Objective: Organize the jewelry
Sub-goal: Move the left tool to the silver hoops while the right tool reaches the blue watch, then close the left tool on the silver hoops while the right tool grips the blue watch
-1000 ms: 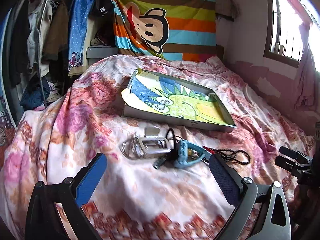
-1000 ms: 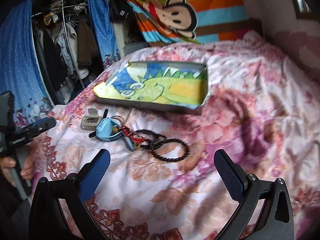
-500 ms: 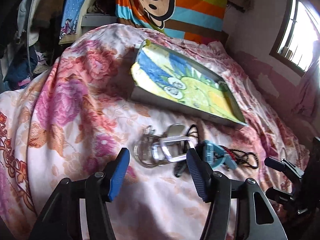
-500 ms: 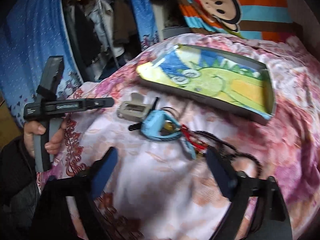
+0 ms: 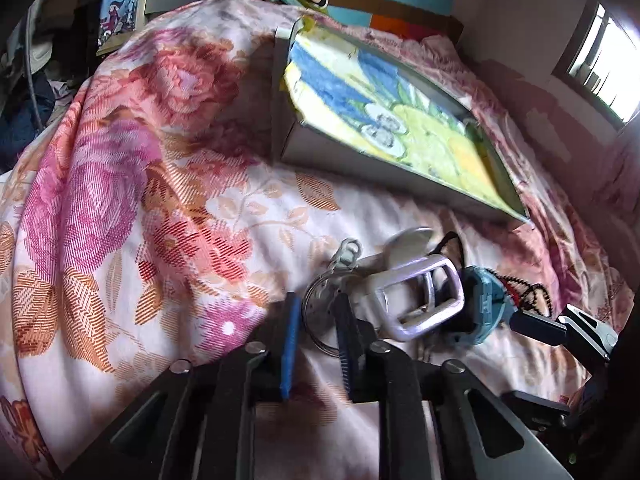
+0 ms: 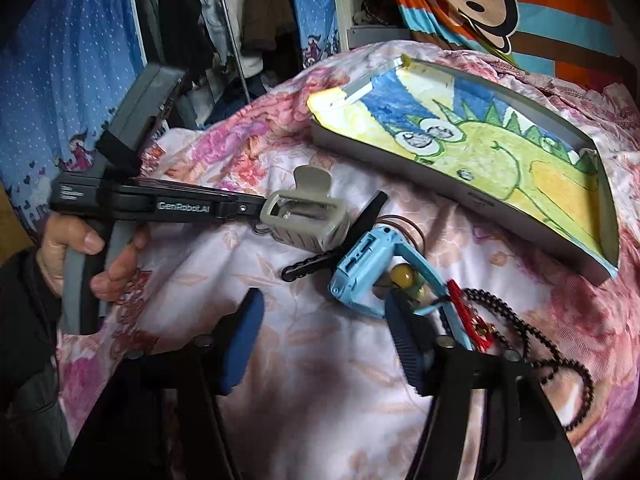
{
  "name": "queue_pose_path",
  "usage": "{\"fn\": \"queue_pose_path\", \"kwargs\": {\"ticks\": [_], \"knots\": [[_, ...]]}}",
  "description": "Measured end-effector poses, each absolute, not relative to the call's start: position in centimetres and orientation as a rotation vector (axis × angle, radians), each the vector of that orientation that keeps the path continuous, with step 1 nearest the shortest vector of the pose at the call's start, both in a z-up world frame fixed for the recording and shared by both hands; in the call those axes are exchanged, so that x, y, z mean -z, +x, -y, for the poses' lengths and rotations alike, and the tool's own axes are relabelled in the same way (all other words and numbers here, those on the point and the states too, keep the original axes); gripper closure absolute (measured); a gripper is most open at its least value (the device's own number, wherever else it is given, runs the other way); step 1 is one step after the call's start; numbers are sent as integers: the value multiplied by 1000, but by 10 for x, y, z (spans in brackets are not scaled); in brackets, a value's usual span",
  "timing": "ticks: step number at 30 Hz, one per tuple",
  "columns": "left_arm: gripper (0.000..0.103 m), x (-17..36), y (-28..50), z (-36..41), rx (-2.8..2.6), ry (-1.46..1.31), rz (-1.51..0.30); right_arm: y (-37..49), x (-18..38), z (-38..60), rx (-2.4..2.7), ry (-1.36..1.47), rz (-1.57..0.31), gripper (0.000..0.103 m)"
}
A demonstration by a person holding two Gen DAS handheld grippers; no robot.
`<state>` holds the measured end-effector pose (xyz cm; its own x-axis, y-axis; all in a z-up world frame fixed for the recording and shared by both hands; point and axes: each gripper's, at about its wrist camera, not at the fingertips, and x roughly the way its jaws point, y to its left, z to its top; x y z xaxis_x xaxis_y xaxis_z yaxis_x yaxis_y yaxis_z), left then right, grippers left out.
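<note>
Your left camera sits low and very close to the bed (image 5: 120, 208), looking at the hair clip (image 5: 416, 300). Your right camera is higher, looking down from the other side. Both see the clip (image 6: 308, 216) and tray (image 6: 460, 196)

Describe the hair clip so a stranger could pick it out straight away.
On the flowered bedspread, find the shallow tray lined with a green dinosaur drawing. In the pile of trinkets in front of it, the hair clip lies at the left end, beside the blue watch. It alone is a chunky grey-beige plastic claw, not blue or beaded.
</note>
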<state>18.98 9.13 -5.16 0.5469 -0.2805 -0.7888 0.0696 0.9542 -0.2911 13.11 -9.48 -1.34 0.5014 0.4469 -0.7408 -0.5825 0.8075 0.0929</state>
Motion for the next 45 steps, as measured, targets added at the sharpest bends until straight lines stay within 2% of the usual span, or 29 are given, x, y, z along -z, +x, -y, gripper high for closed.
{"fn": "queue_pose_path", "kwargs": {"ticks": [4,12,13,25,32,40,45], "knots": [[88,55,189,-94,218,-248,-968,141,22,89,-565,-176,-864,55],[90,53,186,-86,192,-201,-955,151,30,92,-504,-111,-877,77],[100,53,185,-85,186,-197,-954,150,29,93,-512,-99,-877,81],[100,39,151,-88,177,-194,-907,123,16,114,-552,65,-833,85],[100,11,120,-82,250,-211,-803,97,1,124,-580,115,-772,85],[100,-2,120,-84,247,-256,-752,87,-21,132,-633,170,-709,85],[100,-27,124,-85,242,-291,-647,94,-41,139,-647,178,-635,85]]}}
